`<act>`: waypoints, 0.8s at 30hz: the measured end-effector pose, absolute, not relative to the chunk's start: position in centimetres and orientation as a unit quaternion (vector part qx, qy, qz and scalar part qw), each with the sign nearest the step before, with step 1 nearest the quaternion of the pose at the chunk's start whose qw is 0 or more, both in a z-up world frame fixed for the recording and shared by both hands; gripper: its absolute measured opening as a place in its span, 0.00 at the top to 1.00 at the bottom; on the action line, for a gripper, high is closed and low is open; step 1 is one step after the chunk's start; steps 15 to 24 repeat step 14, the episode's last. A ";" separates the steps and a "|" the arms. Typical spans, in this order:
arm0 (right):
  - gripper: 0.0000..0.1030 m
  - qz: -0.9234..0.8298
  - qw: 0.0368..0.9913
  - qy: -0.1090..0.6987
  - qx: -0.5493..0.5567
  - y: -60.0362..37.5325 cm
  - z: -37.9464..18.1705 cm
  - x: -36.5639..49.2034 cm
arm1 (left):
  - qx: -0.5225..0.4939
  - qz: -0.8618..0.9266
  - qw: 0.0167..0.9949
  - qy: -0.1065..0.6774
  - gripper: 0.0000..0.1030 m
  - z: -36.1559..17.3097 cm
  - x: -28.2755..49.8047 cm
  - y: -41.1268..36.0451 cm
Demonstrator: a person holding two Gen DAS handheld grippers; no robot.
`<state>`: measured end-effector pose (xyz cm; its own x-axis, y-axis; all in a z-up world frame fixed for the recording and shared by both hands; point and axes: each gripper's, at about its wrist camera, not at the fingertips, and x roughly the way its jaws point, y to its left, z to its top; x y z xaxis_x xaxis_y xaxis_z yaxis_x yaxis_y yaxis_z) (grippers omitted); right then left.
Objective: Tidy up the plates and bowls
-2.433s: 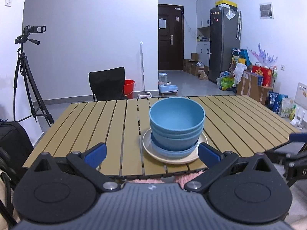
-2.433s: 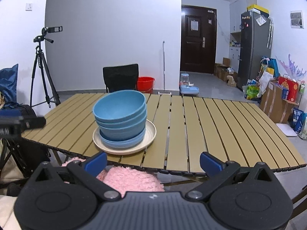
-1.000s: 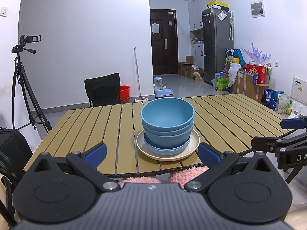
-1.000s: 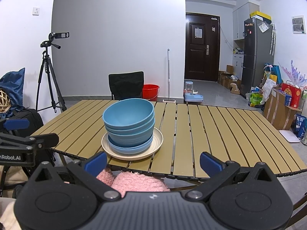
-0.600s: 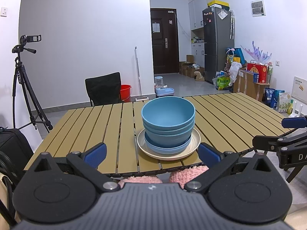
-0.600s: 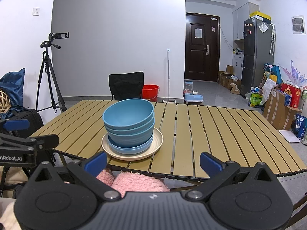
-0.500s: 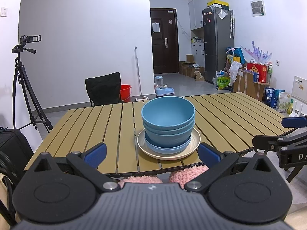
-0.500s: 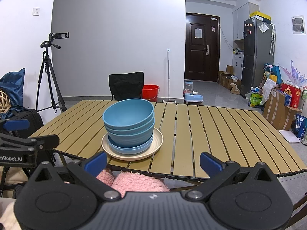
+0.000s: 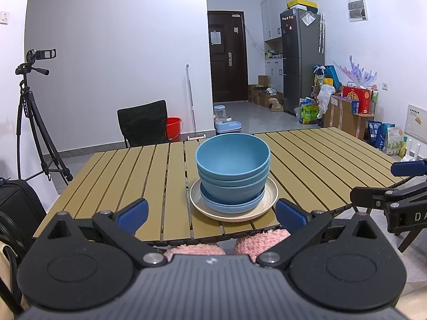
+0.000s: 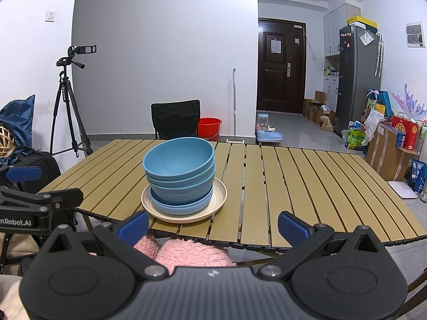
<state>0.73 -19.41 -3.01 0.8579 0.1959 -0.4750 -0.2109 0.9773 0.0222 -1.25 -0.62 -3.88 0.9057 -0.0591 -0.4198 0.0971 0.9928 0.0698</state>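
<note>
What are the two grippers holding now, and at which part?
Nothing is held. The left gripper and the right gripper are both open and empty, short of the stacked bowls on the plate.

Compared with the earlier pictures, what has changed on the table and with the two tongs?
Both tongs drew back and rose a little from the table, remaining open and empty. Nothing was taken or released. The blue bowls stayed stacked on the cream plate.
</note>
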 end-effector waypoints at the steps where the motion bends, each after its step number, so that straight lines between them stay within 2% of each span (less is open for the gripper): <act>1: 0.00 0.105 0.964 0.245 -0.015 -19.4 -3.0 0.7 | 0.045 -0.040 0.975 0.214 0.00 -3.8 -1.2 -0.7; 24: 0.00 0.107 0.963 0.246 -0.015 -19.4 -2.9 0.8 | 0.050 -0.055 0.974 0.215 0.00 -4.2 -1.2 -0.7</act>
